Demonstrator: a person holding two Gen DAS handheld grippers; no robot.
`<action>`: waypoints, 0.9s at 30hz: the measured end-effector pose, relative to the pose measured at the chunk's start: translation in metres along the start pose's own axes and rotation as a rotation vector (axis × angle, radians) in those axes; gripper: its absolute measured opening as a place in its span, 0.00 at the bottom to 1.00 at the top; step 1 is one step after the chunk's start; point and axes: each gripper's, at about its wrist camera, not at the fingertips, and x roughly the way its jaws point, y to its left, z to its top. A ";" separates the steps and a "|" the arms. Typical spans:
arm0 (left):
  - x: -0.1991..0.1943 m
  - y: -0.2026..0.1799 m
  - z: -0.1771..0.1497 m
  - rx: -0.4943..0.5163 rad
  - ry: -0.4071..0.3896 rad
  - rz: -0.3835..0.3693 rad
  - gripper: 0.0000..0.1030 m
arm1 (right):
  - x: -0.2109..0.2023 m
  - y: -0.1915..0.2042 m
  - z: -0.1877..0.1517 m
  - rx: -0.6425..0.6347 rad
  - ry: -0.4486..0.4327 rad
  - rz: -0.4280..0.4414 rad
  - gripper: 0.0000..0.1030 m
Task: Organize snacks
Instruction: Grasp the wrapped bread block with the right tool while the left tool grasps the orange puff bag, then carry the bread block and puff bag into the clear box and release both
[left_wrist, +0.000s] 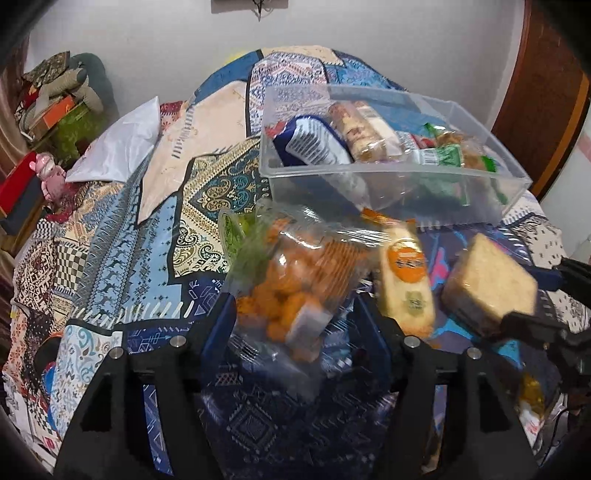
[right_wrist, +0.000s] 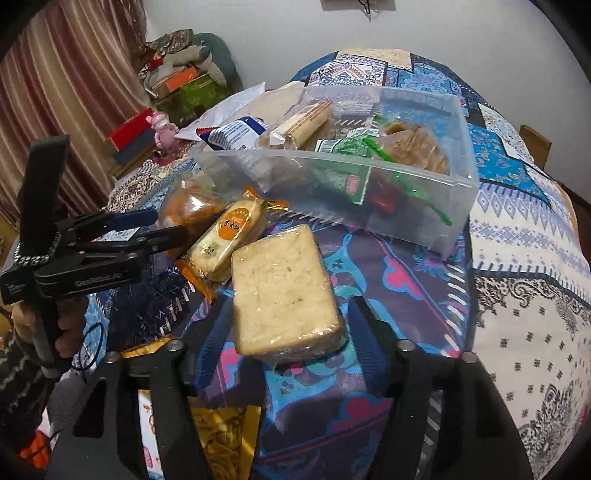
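Left wrist view, left to right: we note a white pillow (left_wrist: 118, 144) far left on the patterned bedspread (left_wrist: 122, 236), then the left tool (left_wrist: 295, 306) at bottom centre, its fingers apart with the bag of orange puffs (left_wrist: 295, 273) between them. Whether the fingers touch the bag we cannot tell; the bag is blurred. Just right of it lies the wrapped cake with an orange label (left_wrist: 406, 273), tilted, and right again the wrapped pale slab (left_wrist: 487, 284), with the right tool's dark fingers reaching in at the frame's right edge. Behind all three stands the clear plastic bin (left_wrist: 509, 173), already holding several snacks: a blue-and-white packet (left_wrist: 314, 142), a roll of biscuits (left_wrist: 358, 129), and green-wrapped items (left_wrist: 447, 155).

Right wrist view, left to right: the left tool (right_wrist: 166, 229) comes in from the left edge, held in a hand (right_wrist: 55, 328), its tips at the bag of puffs (right_wrist: 192, 210). Next the orange-label cake (right_wrist: 225, 240), touching the near-left corner of the pale slab (right_wrist: 284, 291). The slab lies flat on the bed between the spread fingers of the right tool (right_wrist: 288, 325); we see a gap on the right side, so no clamp. The bin (right_wrist: 458, 199) sits beyond, up and to the right, apart from the slab. A yellow packet (right_wrist: 221, 428) shows under the right tool's frame at the bottom.
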 end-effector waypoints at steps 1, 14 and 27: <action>0.004 0.001 0.001 -0.007 0.002 0.003 0.64 | 0.003 0.001 0.000 -0.004 0.007 -0.001 0.60; 0.016 0.008 0.003 -0.014 -0.051 0.066 0.59 | 0.018 0.008 -0.002 -0.046 0.000 -0.043 0.59; -0.024 -0.003 -0.009 0.035 -0.120 0.053 0.48 | -0.009 0.006 0.000 -0.023 -0.058 -0.043 0.53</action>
